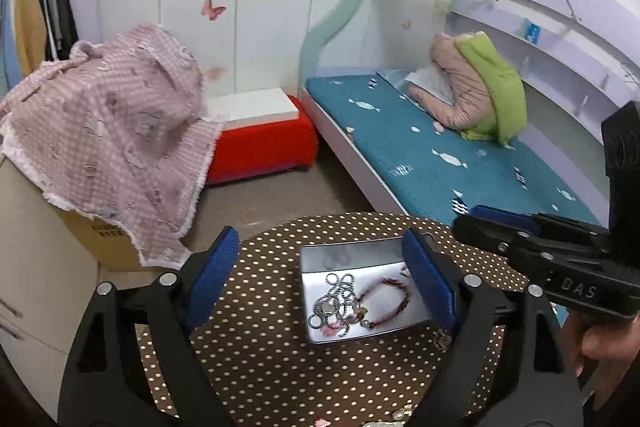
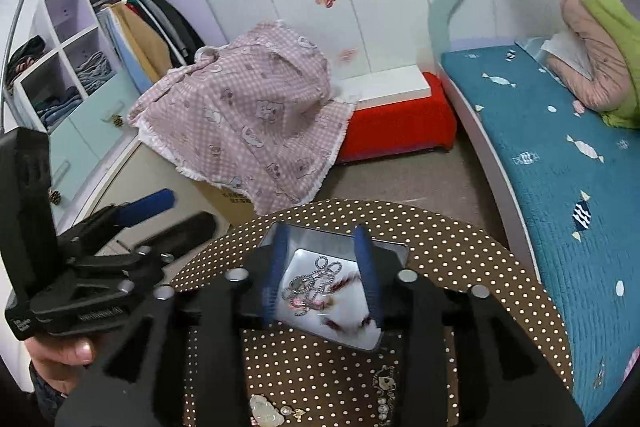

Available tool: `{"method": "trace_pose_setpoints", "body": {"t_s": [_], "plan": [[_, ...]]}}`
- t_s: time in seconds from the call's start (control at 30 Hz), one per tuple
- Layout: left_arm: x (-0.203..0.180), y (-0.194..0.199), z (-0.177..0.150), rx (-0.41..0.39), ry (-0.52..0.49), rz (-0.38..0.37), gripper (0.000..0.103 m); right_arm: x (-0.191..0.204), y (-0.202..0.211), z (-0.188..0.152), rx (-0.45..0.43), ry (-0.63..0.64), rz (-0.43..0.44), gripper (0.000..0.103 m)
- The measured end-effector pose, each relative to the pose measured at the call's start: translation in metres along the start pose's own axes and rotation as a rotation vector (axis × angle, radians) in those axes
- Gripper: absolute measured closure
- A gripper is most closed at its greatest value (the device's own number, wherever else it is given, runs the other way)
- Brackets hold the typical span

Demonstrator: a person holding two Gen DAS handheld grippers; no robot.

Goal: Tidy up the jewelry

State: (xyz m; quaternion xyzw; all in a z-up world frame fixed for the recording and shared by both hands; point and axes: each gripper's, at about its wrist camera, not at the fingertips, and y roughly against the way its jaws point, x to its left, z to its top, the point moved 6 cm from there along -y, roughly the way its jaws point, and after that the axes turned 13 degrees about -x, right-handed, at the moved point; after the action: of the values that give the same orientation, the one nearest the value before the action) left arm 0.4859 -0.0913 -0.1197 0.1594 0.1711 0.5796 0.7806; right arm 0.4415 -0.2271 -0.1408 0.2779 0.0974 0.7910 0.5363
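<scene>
Your left gripper (image 1: 320,275) stands wide open and empty over the round polka-dot table (image 1: 256,359), its blue pads (image 1: 428,277) straddling the silver tin tray (image 1: 344,259). Your right gripper (image 2: 322,277) hangs half open above the same tray, nothing pressed between its blurred pads.

The risk, as it looks from here: the silver ball chain (image 1: 334,293) and the red braided bracelet (image 1: 386,297) lie tangled together in the tray's near half, so a close on one may drag the other out. With both tools crowding one small tray, a finger could also catch its rim and tip or shove it.

The tangle lies just below and between your left pads. More pieces wait on the table's near edge: a pale jade pendant (image 2: 264,411) and a pearl strand (image 2: 383,405), close under your right gripper.
</scene>
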Motion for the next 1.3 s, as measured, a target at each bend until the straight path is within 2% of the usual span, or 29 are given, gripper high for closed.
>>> {"method": "trace_pose_setpoints", "body": {"t_s": [0.03,0.07,0.13,0.4,0.8,1.3], "plan": [[0.005,0.005,0.002,-0.018,0.001,0.028,0.011,-0.001,0.004,0.001,-0.015,-0.001,-0.013,0.023],[0.008,0.010,0.003,-0.031,0.003,0.046,0.011,-0.002,0.008,0.003,-0.034,-0.002,-0.023,0.012],[0.014,0.021,0.005,-0.050,0.010,0.069,0.008,-0.002,0.017,0.006,-0.061,-0.009,-0.037,0.008],[0.025,0.078,0.006,-0.149,0.005,0.156,0.005,0.003,0.050,0.009,-0.121,0.018,-0.131,0.008],[0.013,0.162,0.018,-0.273,-0.014,0.195,0.005,0.035,0.118,0.006,-0.256,0.084,-0.206,0.008],[0.009,0.219,0.003,-0.326,0.002,0.218,0.005,0.063,0.175,-0.020,-0.357,0.169,-0.309,0.008]]}}
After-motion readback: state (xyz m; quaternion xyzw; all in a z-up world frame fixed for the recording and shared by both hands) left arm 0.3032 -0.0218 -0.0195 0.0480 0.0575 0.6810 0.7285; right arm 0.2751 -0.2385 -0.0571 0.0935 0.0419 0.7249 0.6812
